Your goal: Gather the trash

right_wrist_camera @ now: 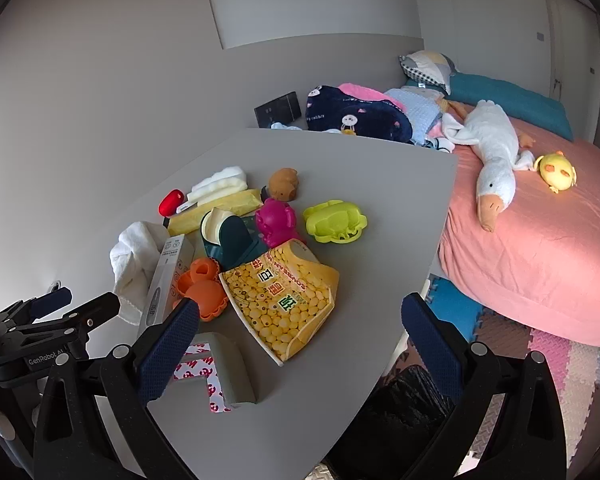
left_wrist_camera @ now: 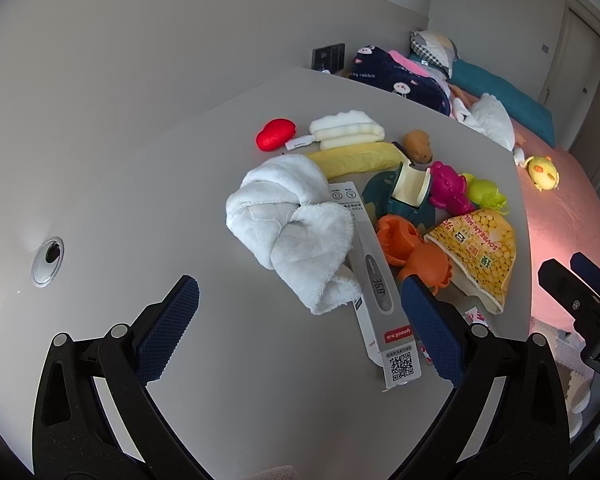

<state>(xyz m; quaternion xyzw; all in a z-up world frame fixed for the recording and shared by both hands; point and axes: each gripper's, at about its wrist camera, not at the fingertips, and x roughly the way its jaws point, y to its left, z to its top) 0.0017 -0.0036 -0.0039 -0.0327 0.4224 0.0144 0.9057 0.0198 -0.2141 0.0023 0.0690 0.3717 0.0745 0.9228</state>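
Note:
On the grey table (left_wrist_camera: 140,160), an empty yellow soybean bag (right_wrist_camera: 288,296) lies crumpled near the front right corner, also in the left wrist view as the soybean bag (left_wrist_camera: 476,252). A grey-white thermometer box (left_wrist_camera: 376,280) lies beside a white towel (left_wrist_camera: 296,232). A grey strip with red-printed white backing paper (right_wrist_camera: 220,372) sits at the table's near edge. My left gripper (left_wrist_camera: 300,320) hovers open just short of the thermometer box. My right gripper (right_wrist_camera: 300,340) is open above the near edge, in front of the soybean bag. Neither holds anything.
Toys crowd the middle: orange mould (right_wrist_camera: 204,292), magenta mould (right_wrist_camera: 276,224), lime mould (right_wrist_camera: 334,222), teal holder (right_wrist_camera: 228,236), brown plush (right_wrist_camera: 284,184), red pouch (left_wrist_camera: 276,134), yellow packet (left_wrist_camera: 360,158). A black bag (right_wrist_camera: 400,412) sits below the table corner. A pink bed (right_wrist_camera: 540,248) lies right.

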